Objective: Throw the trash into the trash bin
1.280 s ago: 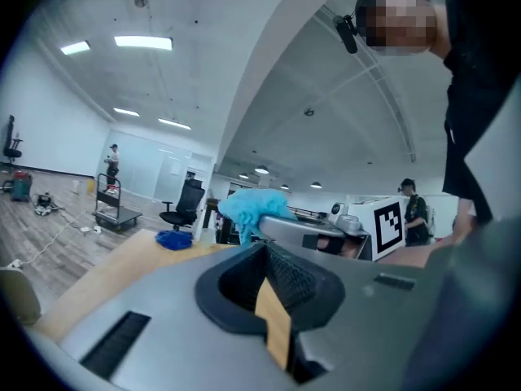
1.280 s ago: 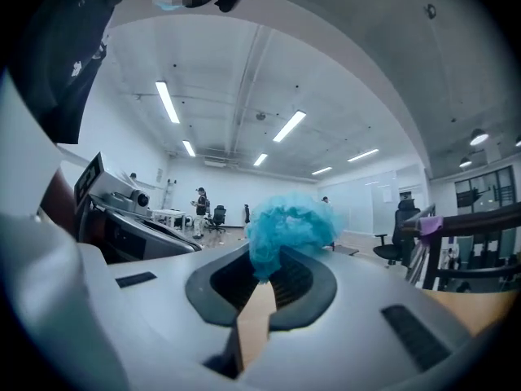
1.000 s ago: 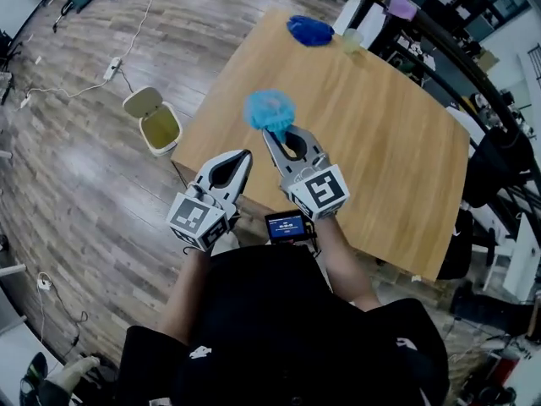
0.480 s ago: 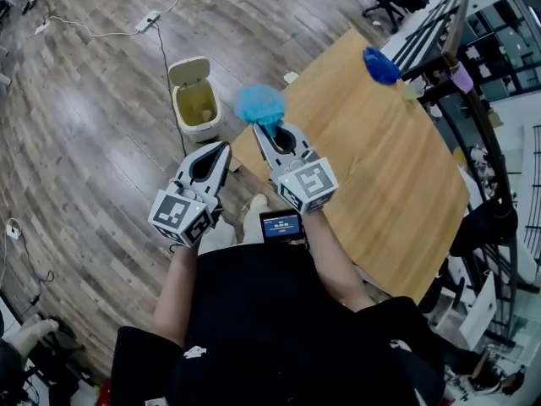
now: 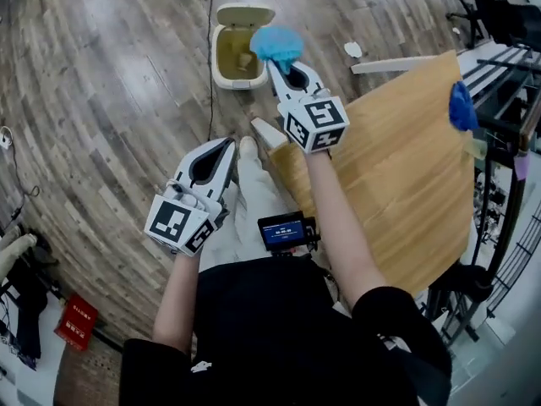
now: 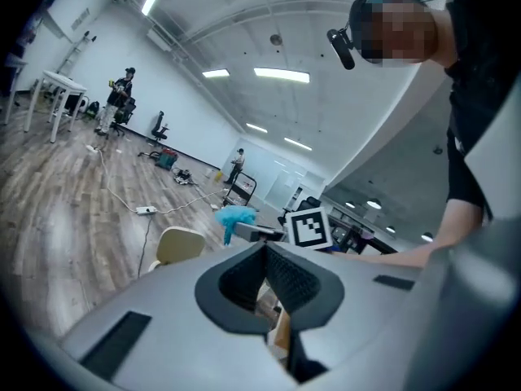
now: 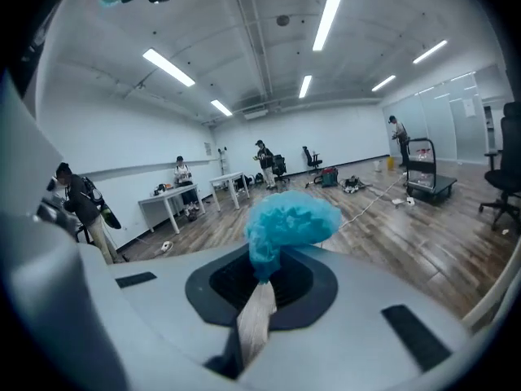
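Observation:
My right gripper [image 5: 280, 64] is shut on a crumpled light-blue piece of trash [image 5: 277, 44], which hangs over the right rim of the small cream trash bin [image 5: 228, 78]. The bin stands on the wooden floor with its lid [image 5: 245, 14] flipped open. In the right gripper view the blue trash [image 7: 291, 222] sticks up out of the closed jaws of the right gripper [image 7: 262, 279]. My left gripper [image 5: 227, 145] is shut and holds nothing, lower left of the bin. The left gripper view shows the left gripper [image 6: 265, 249], the bin lid [image 6: 180, 245] and the blue trash [image 6: 236, 216].
A wooden table [image 5: 397, 176] fills the right side, with a dark-blue crumpled thing [image 5: 461, 106] at its far edge. A white scrap [image 5: 352, 49] and a black cable [image 5: 210, 66] lie on the floor near the bin. A red box [image 5: 76, 321] sits at lower left.
Both grippers have swung away from the table toward the bin. The blue trash, earlier over the table and then at its corner, now hangs at the bin's rim.

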Demonstrator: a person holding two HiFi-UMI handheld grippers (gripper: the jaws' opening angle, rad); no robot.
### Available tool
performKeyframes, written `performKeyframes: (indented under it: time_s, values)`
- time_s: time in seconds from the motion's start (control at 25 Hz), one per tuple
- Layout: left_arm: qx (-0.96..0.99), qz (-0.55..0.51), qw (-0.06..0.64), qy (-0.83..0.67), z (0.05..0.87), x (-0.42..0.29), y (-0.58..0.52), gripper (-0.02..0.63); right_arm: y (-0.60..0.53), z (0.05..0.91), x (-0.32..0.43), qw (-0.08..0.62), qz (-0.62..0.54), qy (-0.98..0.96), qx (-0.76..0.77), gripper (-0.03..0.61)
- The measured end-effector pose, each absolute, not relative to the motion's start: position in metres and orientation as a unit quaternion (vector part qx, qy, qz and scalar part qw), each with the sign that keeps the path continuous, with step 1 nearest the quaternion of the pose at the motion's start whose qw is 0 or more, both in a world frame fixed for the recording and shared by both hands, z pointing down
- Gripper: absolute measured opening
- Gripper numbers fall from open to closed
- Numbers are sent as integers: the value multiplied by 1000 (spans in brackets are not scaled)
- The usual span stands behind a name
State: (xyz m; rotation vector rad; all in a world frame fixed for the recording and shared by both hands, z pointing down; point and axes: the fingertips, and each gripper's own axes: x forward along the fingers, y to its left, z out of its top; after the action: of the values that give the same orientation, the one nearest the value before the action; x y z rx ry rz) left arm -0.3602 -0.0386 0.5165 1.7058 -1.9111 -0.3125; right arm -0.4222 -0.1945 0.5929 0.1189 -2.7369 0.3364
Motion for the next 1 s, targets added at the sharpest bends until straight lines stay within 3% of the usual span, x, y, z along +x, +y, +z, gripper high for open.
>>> performKeyframes:
  time_s: [0.2,0.44,0.52,0.56,0.6,0.68,1.0]
  values:
    - [598,-113,295,-737,587,-400,-40,-2,-216,723,-500,248,136,-959,15,5]
    - [563,-141,336,-742,653,-407,-34,-2,-213,850,-510,357,164,-920,5,5]
    - [564,-144,340,-739,662,-410,-37,-2,-211,867,-513,368,176,-913,8,6]
    - [563,-145,342,-738,664,-412,-38,-2,-209,871,-514,367,182,-912,11,37]
    - [562,-146,345,-738,665,-414,-38,-2,-208,873,-516,362,188,-913,14,112]
    - [558,-147,349,-738,668,-420,-41,-2,-208,876,-520,356,197,-913,21,171]
    - [563,-151,338,-739,664,-422,-47,-2,-211,864,-517,356,165,-920,17,173]
